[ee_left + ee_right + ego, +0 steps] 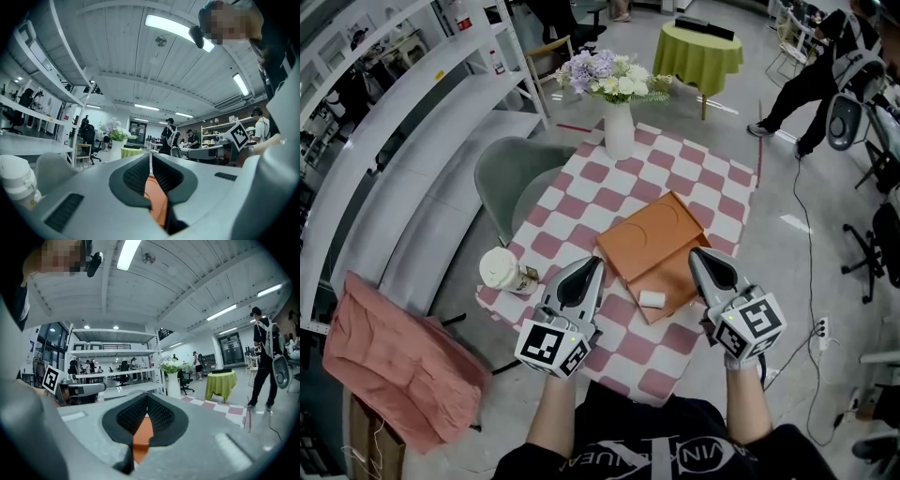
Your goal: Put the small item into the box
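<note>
An open orange box [649, 242] lies flat in the middle of the pink-and-white checked table [712, 187]. A small white item [652, 299] rests on the box's near corner part. In the head view my left gripper [592, 263] hovers at the box's left edge, jaws shut with nothing in them. My right gripper [697, 253] is over the box's right edge, also shut and empty. The item lies between the two grippers, nearer to me than both tips. The left gripper [150, 157] and the right gripper [147, 396] each show their pads meeting, with orange below them.
A white lidded cup [500, 269] stands at the table's left edge, close to my left gripper. A white vase of flowers [619, 120] stands at the far end. A grey-green chair [511, 183] sits left of the table. A person [820, 75] stands at the far right.
</note>
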